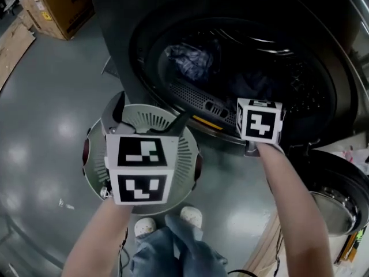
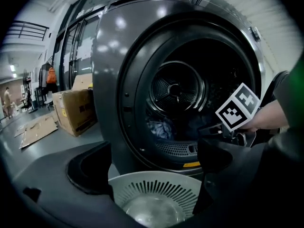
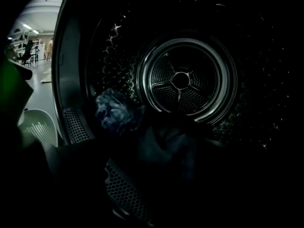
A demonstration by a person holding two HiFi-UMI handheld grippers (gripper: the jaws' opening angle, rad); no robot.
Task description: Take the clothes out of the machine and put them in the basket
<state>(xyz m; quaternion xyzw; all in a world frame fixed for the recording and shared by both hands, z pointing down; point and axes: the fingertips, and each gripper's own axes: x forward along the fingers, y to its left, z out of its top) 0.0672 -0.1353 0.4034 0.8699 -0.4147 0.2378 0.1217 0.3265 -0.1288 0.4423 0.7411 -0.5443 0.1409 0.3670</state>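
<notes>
The machine's round drum (image 1: 242,56) stands open. Inside lie a crumpled bluish garment (image 1: 193,59) (image 3: 111,110) at the left and a dark garment (image 1: 256,85) (image 3: 175,146) beside it. A white slotted basket (image 1: 187,152) (image 2: 156,196) sits on the floor just below the opening and looks empty. My left gripper (image 1: 147,117) (image 2: 154,167) hovers over the basket, open, with nothing between its fingers. My right gripper (image 2: 209,128), under its marker cube (image 1: 259,120), is at the drum's mouth and points at the dark garment. Its jaws are lost in the dark.
The open machine door (image 1: 337,198) hangs at the lower right. A cardboard box (image 1: 57,7) and flattened cardboard (image 1: 14,45) lie at the far left on the grey floor. A perforated lint grille (image 3: 123,189) lines the drum's lower lip. The person's shoes (image 1: 190,215) stand behind the basket.
</notes>
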